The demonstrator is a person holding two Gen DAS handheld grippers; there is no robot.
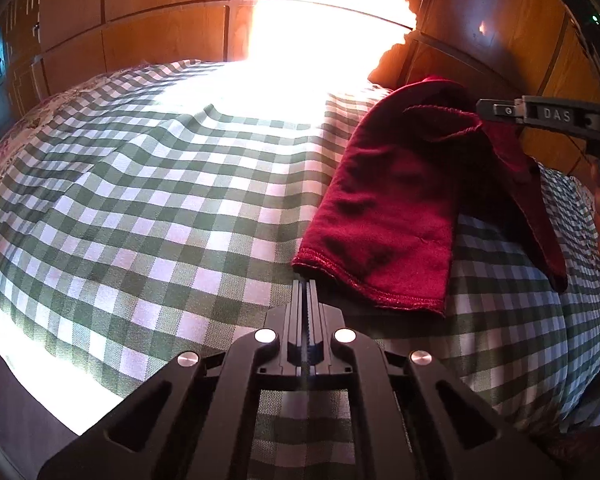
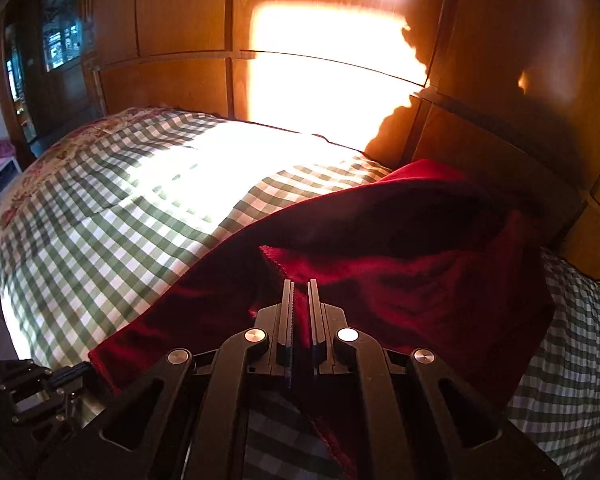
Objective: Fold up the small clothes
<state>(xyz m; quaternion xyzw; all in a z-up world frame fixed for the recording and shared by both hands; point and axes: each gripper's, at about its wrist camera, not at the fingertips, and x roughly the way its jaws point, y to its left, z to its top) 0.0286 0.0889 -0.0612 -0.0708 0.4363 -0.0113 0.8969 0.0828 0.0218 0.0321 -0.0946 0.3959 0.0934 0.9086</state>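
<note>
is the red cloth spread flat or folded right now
Partly folded, not flat: the red cloth is doubled over, one end lifted off the checked bedspread by the right claw.

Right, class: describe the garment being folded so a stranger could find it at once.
Start at the green-and-white checked bedspread under the wooden panelled wall. On its right side lies a dark red knit garment, one edge lifted by the right hand-held gripper. It is the only plain, solid-coloured cloth there.

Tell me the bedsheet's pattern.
Green-and-white gingham check on the bedsheet, clearest in the left wrist view.
</note>
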